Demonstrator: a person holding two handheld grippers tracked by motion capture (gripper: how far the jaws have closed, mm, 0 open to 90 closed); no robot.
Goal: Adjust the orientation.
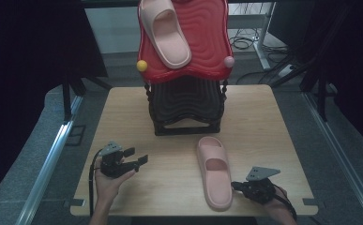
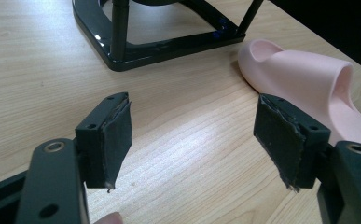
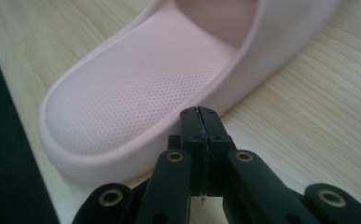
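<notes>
table [image 1: 123, 112] | right gripper [image 1: 236, 185] closed, beside pink slipper [image 1: 214, 173]

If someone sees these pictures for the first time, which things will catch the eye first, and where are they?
First, the bright red top shelf of the black rack at the table's far side, with one pink slipper lying on it. Next, the second pink slipper on the wooden table near the front edge, with the shut right hand-held gripper close beside its heel.
</notes>
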